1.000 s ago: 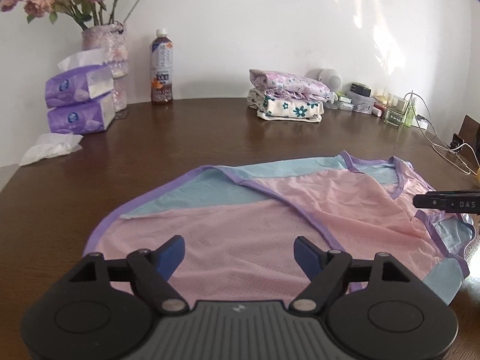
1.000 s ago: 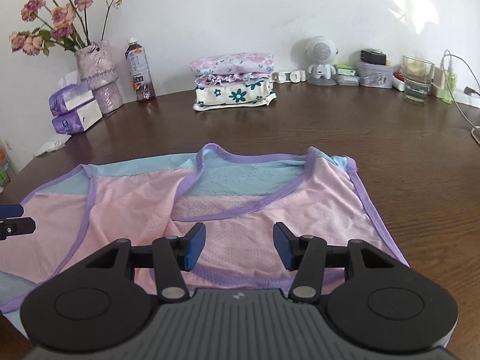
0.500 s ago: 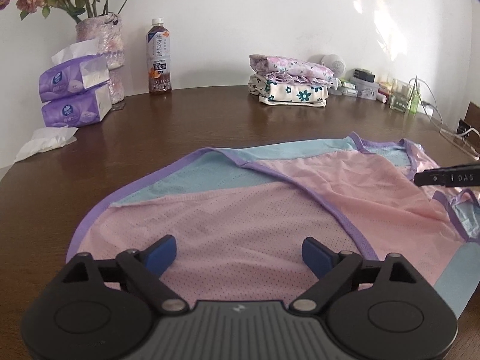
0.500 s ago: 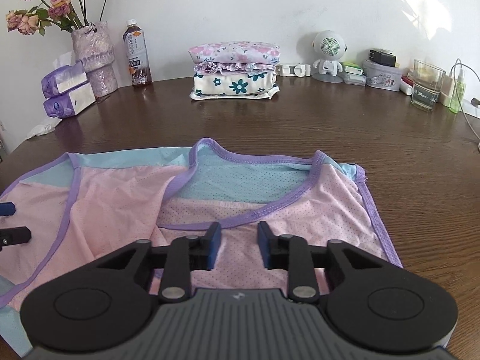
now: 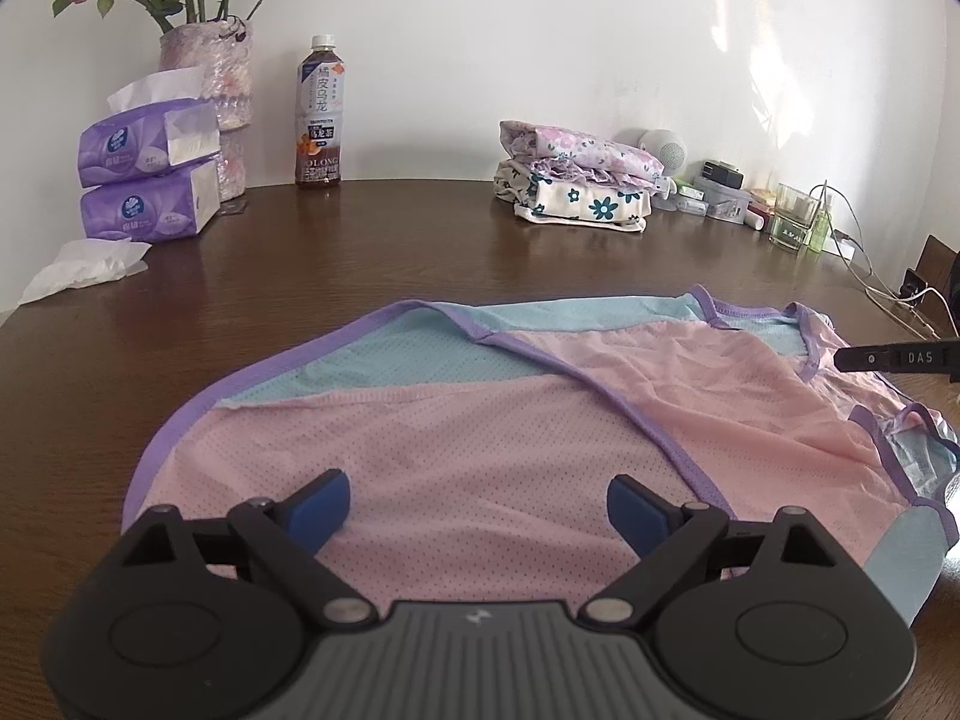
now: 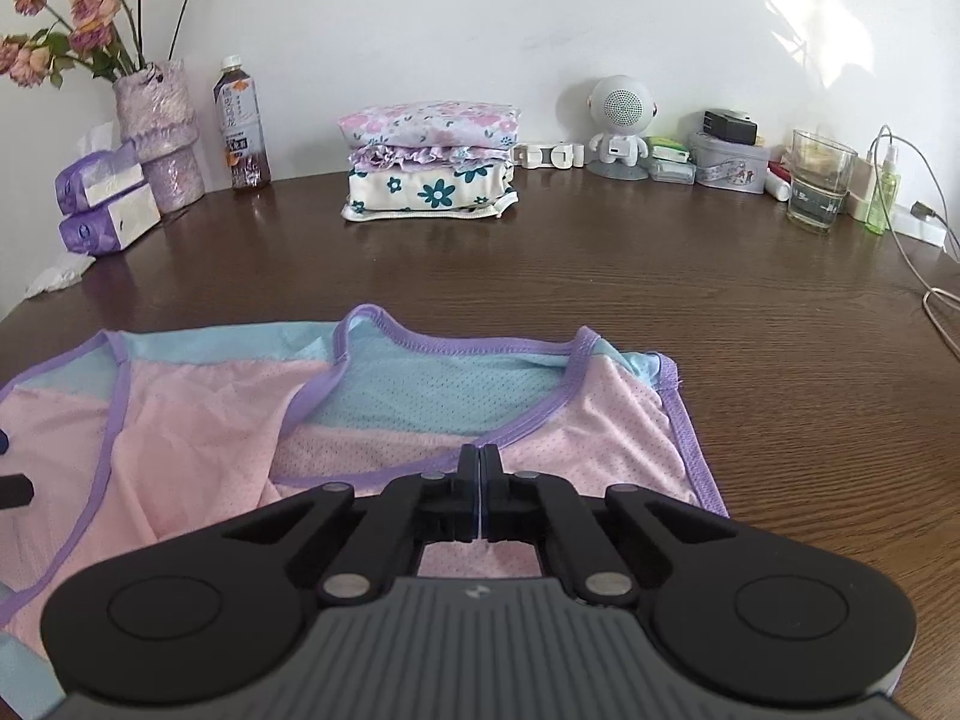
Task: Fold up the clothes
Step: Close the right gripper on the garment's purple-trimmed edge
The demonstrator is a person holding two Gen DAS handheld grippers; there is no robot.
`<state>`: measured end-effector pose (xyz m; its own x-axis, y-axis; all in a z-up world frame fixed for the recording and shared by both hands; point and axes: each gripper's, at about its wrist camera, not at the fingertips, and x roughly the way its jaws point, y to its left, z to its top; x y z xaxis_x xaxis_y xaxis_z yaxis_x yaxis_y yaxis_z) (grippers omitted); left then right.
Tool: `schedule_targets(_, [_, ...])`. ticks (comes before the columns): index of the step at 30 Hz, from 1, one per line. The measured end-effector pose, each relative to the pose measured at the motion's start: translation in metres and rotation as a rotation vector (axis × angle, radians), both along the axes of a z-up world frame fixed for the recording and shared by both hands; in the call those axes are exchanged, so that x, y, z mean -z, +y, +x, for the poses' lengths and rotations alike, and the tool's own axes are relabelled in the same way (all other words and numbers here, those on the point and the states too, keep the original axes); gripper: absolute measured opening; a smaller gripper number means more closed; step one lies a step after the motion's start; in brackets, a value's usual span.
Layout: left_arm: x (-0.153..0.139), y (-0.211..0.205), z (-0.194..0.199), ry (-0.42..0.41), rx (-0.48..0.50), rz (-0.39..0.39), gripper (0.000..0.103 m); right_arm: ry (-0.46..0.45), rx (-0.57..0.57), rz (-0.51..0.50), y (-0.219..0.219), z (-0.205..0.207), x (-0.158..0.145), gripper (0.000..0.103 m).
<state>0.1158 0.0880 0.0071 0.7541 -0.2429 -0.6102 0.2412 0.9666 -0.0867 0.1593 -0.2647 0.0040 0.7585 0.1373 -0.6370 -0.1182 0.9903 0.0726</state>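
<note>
My left gripper [image 5: 477, 501] hangs spread wide over the pink mesh vest w/ purple trim [image 5: 516, 438]. Right gripper [image 6: 480, 468] fingers pressed together, prob pinching its front edge, can't quite tell.

Pink and light-blue mesh vest [image 5: 480, 438] with purple trim lies on a dark brown table [image 5: 360, 252].

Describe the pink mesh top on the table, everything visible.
The pink mesh top is a sleeveless garment of thin perforated fabric: pink front, light blue back panel showing at the neck, purple binding round neckline, armholes and side edge. It lies spread on the brown wooden table, neck away from the cameras, slightly rumpled near the middle. The right gripper is shut at the fabric below the neckline. The left gripper is open over the pink front.
</note>
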Motion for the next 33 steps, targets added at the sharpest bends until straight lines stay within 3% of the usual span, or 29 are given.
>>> schedule_targets(1, [0.0, 0.0, 0.0, 0.0, 0.0, -0.001, 0.093, 0.013, -0.003, 0.016, -0.003, 0.002, -0.001, 0.01])
schedule_targets(2, [0.0, 0.0, 0.0, 0.0, -0.001, -0.002, 0.093, 0.024, -0.001, 0.033, -0.005, 0.004, -0.001, 0.026])
schedule_targets(4, [0.0, 0.001, 0.0, -0.001, -0.001, -0.006, 0.093, 0.02, 0.01, 0.021, -0.006, 0.007, -0.002, 0.038])
schedule_targets(7, [0.0, 0.002, 0.0, -0.001, -0.003, -0.015, 0.093, 0.036, -0.002, -0.023, -0.002, 0.012, 0.001, 0.037])
schedule_targets(9, [0.0, 0.004, -0.001, -0.001, -0.004, -0.02, 0.093, 0.065, -0.018, -0.031, -0.001, 0.015, 0.006, 0.026])
schedule_targets(11, [0.0, 0.004, -0.001, -0.002, -0.004, -0.024, 0.093, 0.063, -0.015, -0.039, 0.0, 0.014, 0.007, 0.001])
schedule_targets(13, [0.0, 0.005, -0.002, -0.002, -0.003, -0.025, 0.093, 0.056, -0.009, -0.047, 0.0, 0.014, 0.007, 0.0])
schedule_targets(21, [0.0, 0.004, -0.002, -0.003, -0.003, -0.028, 0.093, 0.03, 0.049, -0.045, -0.017, 0.017, -0.001, 0.0])
schedule_targets(27, [0.0, 0.004, -0.002, -0.003, -0.003, -0.026, 0.093, 0.067, 0.079, 0.028, -0.039, 0.03, 0.0, 0.002])
schedule_targets(30, [0.0, 0.004, -0.002, -0.003, -0.003, -0.028, 0.093, 0.06, 0.086, 0.114, -0.048, 0.03, -0.002, 0.013])
schedule_targets(32, [0.001, 0.004, -0.001, -0.003, -0.002, -0.027, 0.093, 0.04, 0.08, 0.122, -0.047, 0.028, -0.004, 0.03])
schedule_targets(33, [0.001, 0.004, -0.001, -0.003, -0.002, -0.025, 0.093, 0.039, 0.076, 0.105, -0.045, 0.029, -0.003, 0.033])
